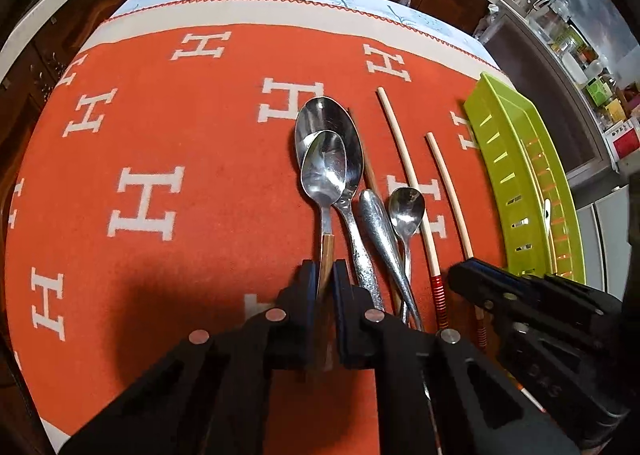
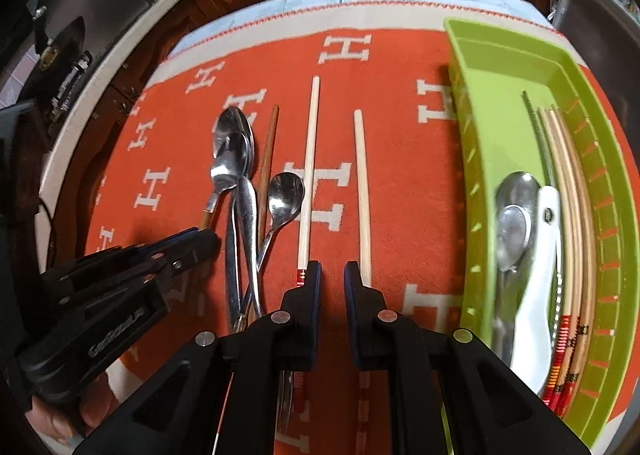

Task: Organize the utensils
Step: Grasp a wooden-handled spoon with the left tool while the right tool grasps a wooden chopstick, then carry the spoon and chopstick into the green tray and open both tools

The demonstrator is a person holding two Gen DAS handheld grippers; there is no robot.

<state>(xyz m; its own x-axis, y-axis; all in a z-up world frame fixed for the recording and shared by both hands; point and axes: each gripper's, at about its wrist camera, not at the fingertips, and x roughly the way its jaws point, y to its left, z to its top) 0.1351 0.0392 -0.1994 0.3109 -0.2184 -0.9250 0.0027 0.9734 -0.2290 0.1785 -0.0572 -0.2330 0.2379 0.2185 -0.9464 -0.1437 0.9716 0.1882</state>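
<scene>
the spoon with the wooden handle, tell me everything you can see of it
The wooden-handled steel spoon has a shiny oval bowl, a thin metal neck and a light brown handle. It lies flat on the orange blanket, its bowl overlapping the larger steel spoon. The left gripper is shut on its handle.

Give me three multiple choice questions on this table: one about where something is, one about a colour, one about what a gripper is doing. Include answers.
1. Where does the green tray sit?
A) right side of the cloth
B) left side of the cloth
C) on the counter

2. What colour is the cloth?
A) blue
B) orange with white letters
C) plain grey

3. What is the left gripper doing?
A) hanging open
B) clamping a chopstick
C) clamped on the wooden-handled spoon

Answers: A, both views show the tray at the cloth's right edge; B, orange surrounds the white letters; C, its jaws pinch the spoon's wooden handle.
</scene>
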